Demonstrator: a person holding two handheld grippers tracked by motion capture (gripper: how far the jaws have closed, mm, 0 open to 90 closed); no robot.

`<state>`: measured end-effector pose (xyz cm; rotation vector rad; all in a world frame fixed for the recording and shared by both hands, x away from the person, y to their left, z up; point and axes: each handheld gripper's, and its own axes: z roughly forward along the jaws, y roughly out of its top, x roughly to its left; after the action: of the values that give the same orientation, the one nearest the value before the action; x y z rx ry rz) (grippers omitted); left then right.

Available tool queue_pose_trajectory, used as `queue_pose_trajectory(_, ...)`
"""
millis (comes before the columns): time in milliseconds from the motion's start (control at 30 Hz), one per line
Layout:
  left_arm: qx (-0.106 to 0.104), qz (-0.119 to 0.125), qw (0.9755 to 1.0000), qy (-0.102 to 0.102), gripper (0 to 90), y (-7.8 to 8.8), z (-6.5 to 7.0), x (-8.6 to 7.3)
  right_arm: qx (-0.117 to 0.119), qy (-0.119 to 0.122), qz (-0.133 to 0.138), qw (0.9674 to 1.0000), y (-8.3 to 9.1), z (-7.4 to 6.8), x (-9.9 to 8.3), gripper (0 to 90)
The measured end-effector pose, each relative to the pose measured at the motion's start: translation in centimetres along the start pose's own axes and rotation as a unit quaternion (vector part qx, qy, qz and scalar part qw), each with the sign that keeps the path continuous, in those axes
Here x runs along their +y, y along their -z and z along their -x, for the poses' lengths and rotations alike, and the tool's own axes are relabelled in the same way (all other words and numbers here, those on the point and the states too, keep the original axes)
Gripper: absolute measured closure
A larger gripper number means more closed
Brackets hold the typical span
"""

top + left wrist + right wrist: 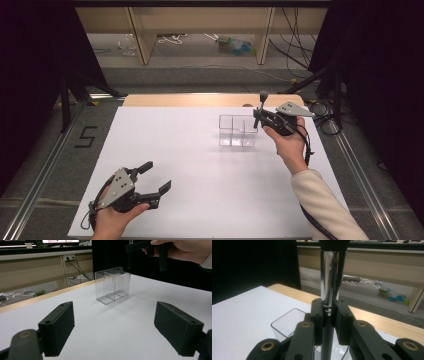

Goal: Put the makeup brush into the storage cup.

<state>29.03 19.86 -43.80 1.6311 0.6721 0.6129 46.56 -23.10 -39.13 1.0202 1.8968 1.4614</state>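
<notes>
The right gripper (258, 116), right of centre in the high view, is clenched on a slim upright rod with a shiny chrome barrel and dark ends (331, 285), held just above the right edge of the clear plastic box with inner dividers (236, 131) (the rod's lower tip is hidden by the jaws). The box stands on the white table sheet (190, 165). At lower left, the left gripper (156, 178) rests with jaws spread wide, grasping nothing.
</notes>
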Motion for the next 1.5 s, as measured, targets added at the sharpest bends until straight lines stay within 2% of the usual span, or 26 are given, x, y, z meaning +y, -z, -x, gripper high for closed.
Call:
queue_pose_trajectory(267,-0.001,0.0,1.0,-0.004,16.6,0.0,0.0,0.0,-0.001,-0.001,0.008,1.0,-0.2,0.2,0.1,79.5)
queue_pose_trajectory(333,0.001,0.0,1.0,0.0,16.6,0.0,0.0,0.0,0.0,-0.004,0.0,1.0,-0.1,0.2,0.2,79.4)
queue_pose_trajectory(500,-0.001,0.0,1.0,-0.006,16.6,0.0,-0.1,0.0,-0.003,-0.002,0.003,1.0,-0.2,0.3,0.2,79.5)
queue_pose_trajectory(867,0.0,0.0,1.0,0.0,16.6,0.0,0.0,0.0,-0.004,-0.003,0.0,1.0,-0.4,0.3,0.3,79.5)
queue_pose_trajectory(967,-0.001,-0.001,1.0,-0.006,16.6,0.0,-0.1,0.0,0.0,-0.003,-0.002,1.0,-0.5,0.2,0.3,79.5)
queue_pose_trajectory(1100,0.001,0.0,1.0,0.001,16.6,0.0,0.0,0.0,-0.001,-0.003,0.004,1.0,-0.8,0.2,0.2,79.4)
queue_pose_trajectory(1333,0.0,0.0,1.0,0.0,16.6,0.0,0.0,0.0,-0.004,0.002,-0.001,1.0,-1.0,0.4,0.3,79.4)
queue_pose_trajectory(1367,0.0,0.0,1.0,-0.001,16.6,0.0,0.0,0.0,-0.003,-0.003,-0.004,1.0,-1.0,0.3,0.3,79.5)
queue_pose_trajectory(1500,0.001,0.0,1.0,0.001,16.6,0.0,0.0,0.0,-0.004,-0.004,0.003,1.0,-1.2,0.3,0.3,79.4)
